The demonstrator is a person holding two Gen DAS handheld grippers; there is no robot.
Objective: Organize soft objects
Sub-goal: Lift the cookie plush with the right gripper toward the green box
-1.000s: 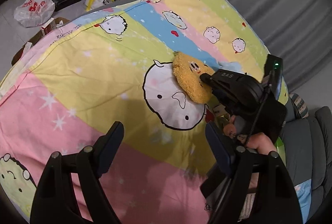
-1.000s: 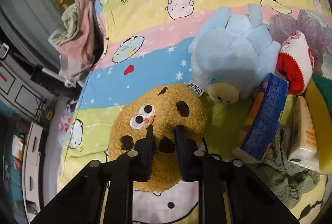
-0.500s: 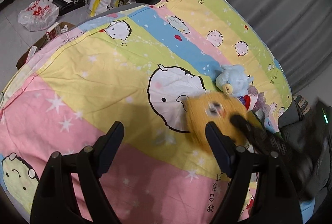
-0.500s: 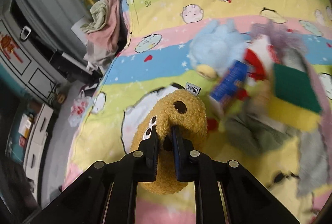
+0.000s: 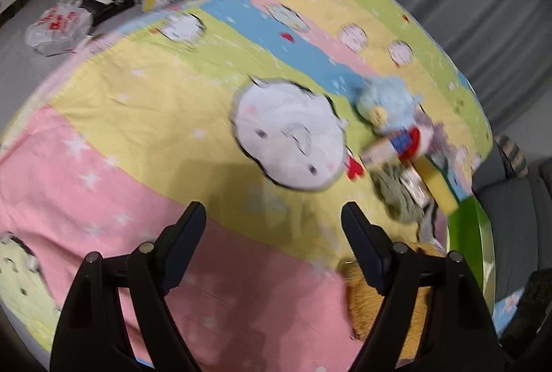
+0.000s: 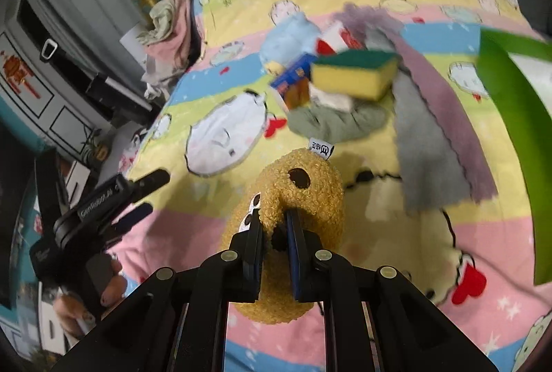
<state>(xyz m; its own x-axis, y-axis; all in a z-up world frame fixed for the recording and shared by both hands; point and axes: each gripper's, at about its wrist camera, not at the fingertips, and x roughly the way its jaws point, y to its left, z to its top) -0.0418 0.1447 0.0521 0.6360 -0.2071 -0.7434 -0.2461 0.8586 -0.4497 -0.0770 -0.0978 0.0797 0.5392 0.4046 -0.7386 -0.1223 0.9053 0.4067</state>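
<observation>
My right gripper [image 6: 274, 227] is shut on a golden cookie-shaped plush [image 6: 303, 196] and holds it above the striped cartoon bedsheet [image 6: 379, 227]. The plush also shows at the lower right of the left wrist view [image 5: 365, 303], behind my right finger. My left gripper [image 5: 272, 227] is open and empty over the pink stripe; it also shows in the right wrist view [image 6: 138, 196]. A pile lies further back: a blue plush [image 6: 289, 40], a yellow-green sponge [image 6: 355, 75], a blue box [image 6: 293, 73], a green cloth [image 6: 338, 121] and a grey-purple towel [image 6: 431, 116].
A bright green bin rim [image 6: 510, 116] stands at the right, also in the left wrist view [image 5: 472, 223]. Clothes [image 6: 169, 23] are heaped at the bed's far end. A plastic bag [image 5: 58, 27] lies on the floor beyond the bed edge.
My right gripper has lifted the cookie plush off the sheet and carried it back toward the near right, by the green bin. The left gripper stayed open and shifted little.
</observation>
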